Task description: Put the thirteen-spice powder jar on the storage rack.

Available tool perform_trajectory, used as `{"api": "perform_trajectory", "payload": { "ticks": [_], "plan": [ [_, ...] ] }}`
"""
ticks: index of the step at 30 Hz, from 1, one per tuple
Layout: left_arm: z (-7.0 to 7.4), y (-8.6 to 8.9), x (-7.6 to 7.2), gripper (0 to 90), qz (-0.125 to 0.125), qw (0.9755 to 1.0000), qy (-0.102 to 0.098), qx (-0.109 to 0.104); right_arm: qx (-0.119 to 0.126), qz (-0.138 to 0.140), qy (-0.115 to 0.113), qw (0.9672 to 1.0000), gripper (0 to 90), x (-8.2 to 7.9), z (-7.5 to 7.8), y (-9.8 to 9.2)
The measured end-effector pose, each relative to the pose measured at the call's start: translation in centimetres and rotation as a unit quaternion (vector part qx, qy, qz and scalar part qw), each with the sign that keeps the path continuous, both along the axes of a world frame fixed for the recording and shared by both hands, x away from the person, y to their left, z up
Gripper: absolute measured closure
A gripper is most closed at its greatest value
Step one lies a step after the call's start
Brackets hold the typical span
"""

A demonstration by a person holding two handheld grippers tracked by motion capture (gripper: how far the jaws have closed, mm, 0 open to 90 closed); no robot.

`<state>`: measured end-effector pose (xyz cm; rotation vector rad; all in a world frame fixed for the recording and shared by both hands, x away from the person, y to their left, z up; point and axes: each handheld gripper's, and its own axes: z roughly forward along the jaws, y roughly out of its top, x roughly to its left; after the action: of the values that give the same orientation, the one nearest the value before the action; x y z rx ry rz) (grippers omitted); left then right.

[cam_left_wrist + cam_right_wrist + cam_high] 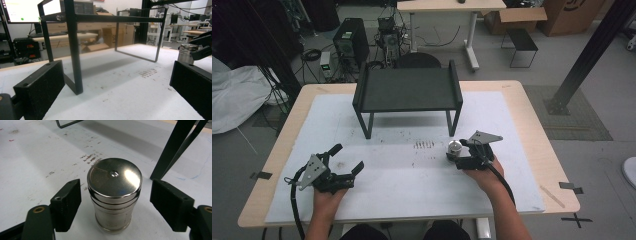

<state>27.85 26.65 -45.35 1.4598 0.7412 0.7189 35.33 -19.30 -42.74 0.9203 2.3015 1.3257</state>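
Note:
A shiny metal cylinder (455, 146) with a flat round lid stands upright on the white mat (412, 185), right of the middle. My right gripper (456, 153) reaches around it from the near side. In the right gripper view the cylinder (114, 176) sits between the two black pads (67, 203), with a gap on each side, so nothing presses on it. My left gripper (347, 158) rests at the near left, jaws wide apart and empty. The left gripper view has the cylinder (186, 53) at its right edge, with the right gripper (203, 46) beside it.
A black metal shelf stand (407, 90) occupies the back middle of the mat, open underneath. One of its legs (175, 147) rises just behind the cylinder, and another (75, 50) stands close ahead of the left gripper. Small dark marks (424, 145) dot the mat.

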Motion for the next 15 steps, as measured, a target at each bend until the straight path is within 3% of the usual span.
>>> {"api": "perform_trajectory", "payload": {
  "ticks": [15],
  "plan": [
    [0.00, 0.00, 0.00, 0.4, 0.000, 1.0000, 0.000, 0.000, -0.003, 0.006, -0.005, 1.0000, 41.2, -0.16, 0.01, 0.16]
  ]
}}
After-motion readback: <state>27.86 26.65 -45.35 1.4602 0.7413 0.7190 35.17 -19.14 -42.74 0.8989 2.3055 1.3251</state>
